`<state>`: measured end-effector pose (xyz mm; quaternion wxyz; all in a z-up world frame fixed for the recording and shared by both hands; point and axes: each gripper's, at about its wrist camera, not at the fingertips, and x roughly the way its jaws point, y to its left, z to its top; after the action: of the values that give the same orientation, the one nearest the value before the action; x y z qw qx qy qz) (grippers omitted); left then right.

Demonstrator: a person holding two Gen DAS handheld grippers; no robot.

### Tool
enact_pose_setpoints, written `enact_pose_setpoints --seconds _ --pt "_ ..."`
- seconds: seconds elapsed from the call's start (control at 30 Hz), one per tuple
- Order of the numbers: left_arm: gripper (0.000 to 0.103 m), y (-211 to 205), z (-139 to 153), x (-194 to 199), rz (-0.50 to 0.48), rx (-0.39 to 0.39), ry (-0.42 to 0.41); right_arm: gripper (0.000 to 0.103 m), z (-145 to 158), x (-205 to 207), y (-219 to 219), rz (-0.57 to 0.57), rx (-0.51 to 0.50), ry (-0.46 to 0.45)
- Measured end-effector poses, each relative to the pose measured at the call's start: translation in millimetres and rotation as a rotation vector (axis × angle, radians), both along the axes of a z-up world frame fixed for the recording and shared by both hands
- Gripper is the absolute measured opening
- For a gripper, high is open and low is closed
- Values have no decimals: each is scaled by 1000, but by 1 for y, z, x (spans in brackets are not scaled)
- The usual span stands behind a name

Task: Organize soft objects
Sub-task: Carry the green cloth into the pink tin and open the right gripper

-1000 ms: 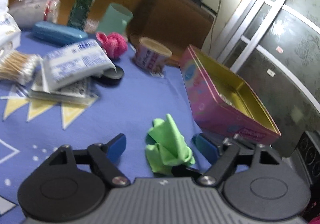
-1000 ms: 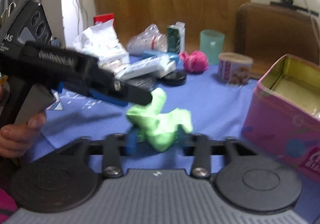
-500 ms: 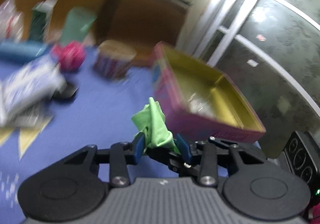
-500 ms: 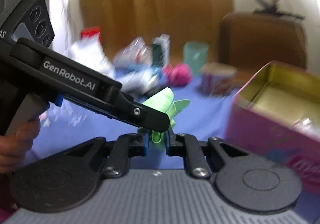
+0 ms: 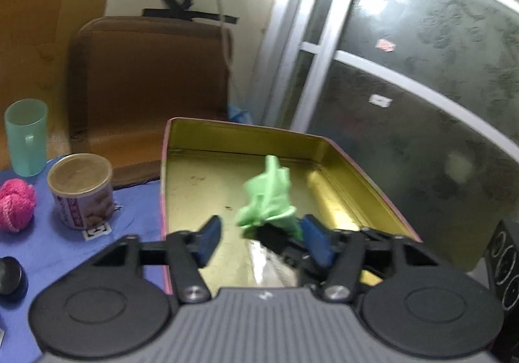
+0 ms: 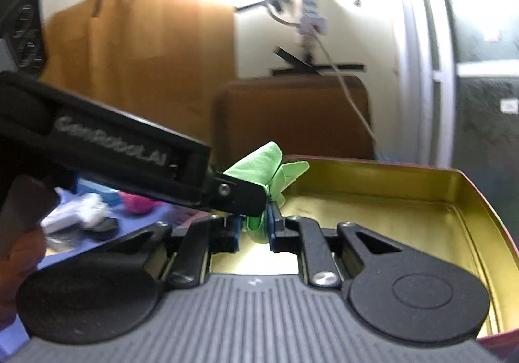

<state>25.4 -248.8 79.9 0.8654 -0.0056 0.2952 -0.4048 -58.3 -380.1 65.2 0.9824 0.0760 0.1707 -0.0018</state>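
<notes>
A crumpled green cloth (image 5: pixel 266 197) hangs over the open pink tin (image 5: pixel 163 168) with its gold inside. In the right wrist view my right gripper (image 6: pixel 254 227) is shut on the lower end of the green cloth (image 6: pixel 269 165). In the left wrist view its black fingers (image 5: pixel 275 240) show under the cloth. My left gripper (image 5: pixel 263 241) has its jaws opening. The cloth stands between its blue pads, and the left pad (image 5: pixel 211 241) is clear of it. The left gripper's finger (image 6: pixel 240 197) crosses in front of the cloth in the right wrist view.
On the blue tablecloth (image 5: pixel 65 252), left of the tin, stand a round can (image 5: pixel 81 191), a pink yarn ball (image 5: pixel 16 204), a green cup (image 5: pixel 26 136) and a black lid (image 5: pixel 9 275). A brown chair back (image 5: pixel 146 87) rises behind. A shiny wrapper (image 5: pixel 275 269) lies in the tin.
Both grippers rose and carried the green cloth from the tablecloth to above the tin. The left jaws shut on the cloth half a second ago and have since parted; the right jaws shut on it.
</notes>
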Motion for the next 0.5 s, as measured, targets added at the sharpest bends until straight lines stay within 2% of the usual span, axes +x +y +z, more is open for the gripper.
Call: enact_pose_setpoints --seconds 0.07,0.1,0.13,0.2,0.3,0.5 --pt "66 2 -5 3 28 5 10 25 -6 7 -4 -35 1 38" --pt "66 6 -6 4 33 2 18 35 -10 12 -6 -55 -6 59" --pt "67 11 -8 5 41 -2 22 52 -13 16 -6 -77 -7 66" --pt "72 25 -7 4 61 -18 15 66 -16 15 -11 -114 5 61" --pt "76 53 -7 4 117 -44 -1 68 -17 11 -11 -126 20 52" --pt "77 113 -17 5 219 -68 38 69 -13 -6 -2 -140 7 -7"
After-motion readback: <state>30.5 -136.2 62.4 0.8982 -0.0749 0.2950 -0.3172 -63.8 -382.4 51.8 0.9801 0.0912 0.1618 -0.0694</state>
